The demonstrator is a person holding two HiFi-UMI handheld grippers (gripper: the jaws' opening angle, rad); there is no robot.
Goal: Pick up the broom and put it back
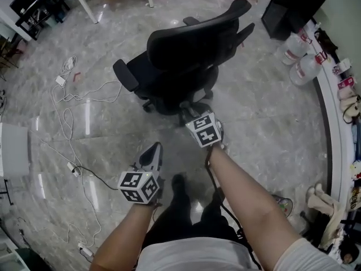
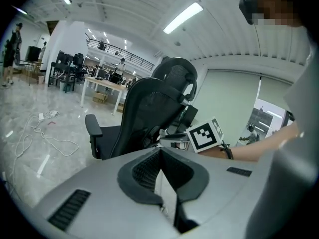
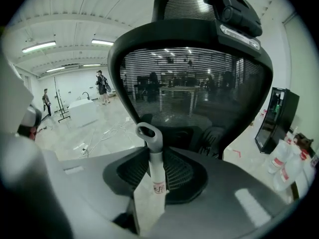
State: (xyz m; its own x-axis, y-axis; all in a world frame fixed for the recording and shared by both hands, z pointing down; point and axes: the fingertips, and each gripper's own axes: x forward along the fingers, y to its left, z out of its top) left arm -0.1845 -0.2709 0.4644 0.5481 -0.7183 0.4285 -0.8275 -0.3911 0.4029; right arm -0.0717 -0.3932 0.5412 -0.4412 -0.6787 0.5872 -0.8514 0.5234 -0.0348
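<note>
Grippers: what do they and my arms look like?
The left gripper and right gripper: grey shells, black ribbed pads, each with a cube of black-and-white square markers. Bare forearms below short pale sleeves; a black cable runs along the right forearm.

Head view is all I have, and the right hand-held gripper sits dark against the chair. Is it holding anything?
Observer: Yes. The right gripper view shows the right hand-held gripper closed on the broom, just below the handle's grey hanging loop.
Operator: And the left one?
Observer: In its own view the left hand-held gripper has its jaws together with nothing between them.
Operator: Anyone nearby?
Observer: Only far off. The right gripper view shows people standing across the room, left of the office chair.
</note>
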